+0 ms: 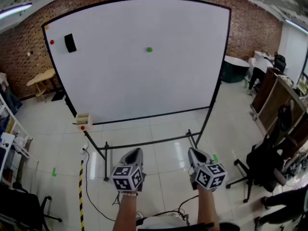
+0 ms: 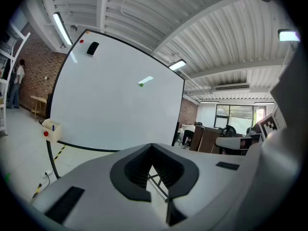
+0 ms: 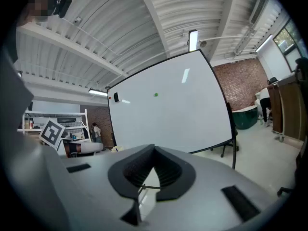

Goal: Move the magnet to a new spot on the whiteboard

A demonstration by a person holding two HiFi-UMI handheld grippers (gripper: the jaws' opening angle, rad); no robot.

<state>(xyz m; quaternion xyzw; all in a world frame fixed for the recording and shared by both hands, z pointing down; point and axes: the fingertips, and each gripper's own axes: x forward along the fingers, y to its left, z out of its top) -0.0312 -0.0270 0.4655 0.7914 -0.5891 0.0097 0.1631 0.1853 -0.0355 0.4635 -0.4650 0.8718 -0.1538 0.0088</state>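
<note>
A small green magnet [image 1: 149, 49] sticks near the upper middle of the big whiteboard [image 1: 168, 81]. It also shows in the left gripper view [image 2: 141, 84] and the right gripper view [image 3: 156, 95]. Both grippers hang low in front of the board, well short of it and far below the magnet. My left gripper [image 1: 136, 152] is shut with nothing between its jaws [image 2: 152, 146]. To its right, my right gripper [image 1: 193, 151] is shut and empty too [image 3: 154, 147].
A black eraser [image 1: 70, 43], a red magnet [image 1: 52, 42] and an orange one [image 1: 46, 27] sit at the board's upper left. A small box [image 1: 83, 120] hangs at its lower left corner. The stand's legs [image 1: 144, 143] reach toward me. Office chairs [image 1: 262, 165] stand at right.
</note>
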